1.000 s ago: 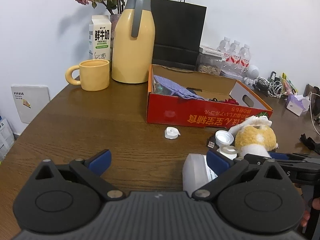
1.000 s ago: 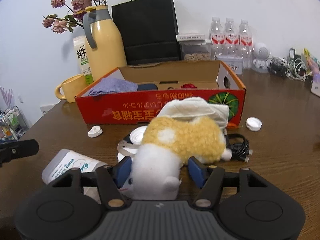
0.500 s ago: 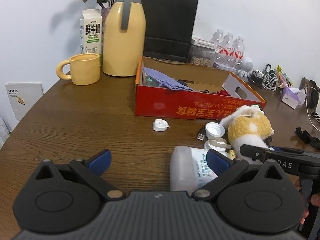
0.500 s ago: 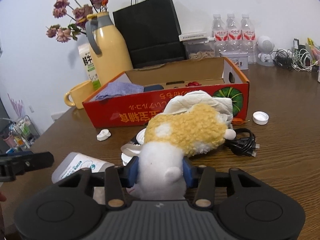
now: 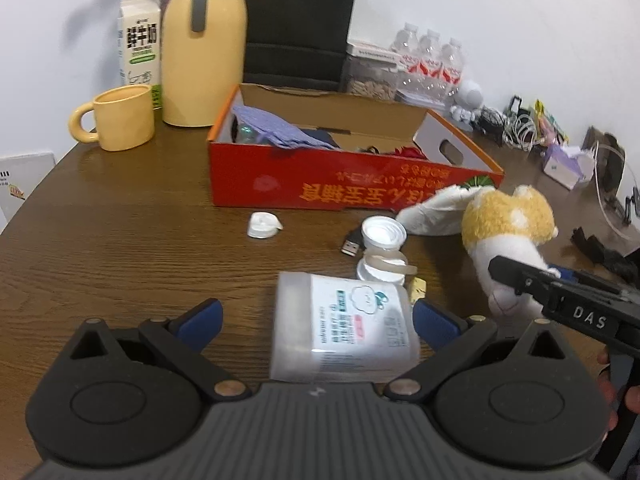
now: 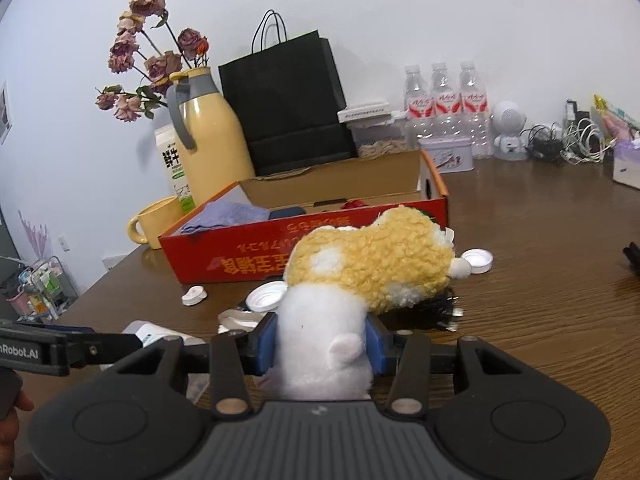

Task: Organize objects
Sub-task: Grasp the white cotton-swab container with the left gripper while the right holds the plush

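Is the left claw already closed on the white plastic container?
No, the left claw stands wide open, with the white container lying between its pads untouched.

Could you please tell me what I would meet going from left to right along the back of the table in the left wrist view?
Yellow mug → milk carton → yellow thermos jug → black paper bag → water bottles → tangle of cables → tissue pack.
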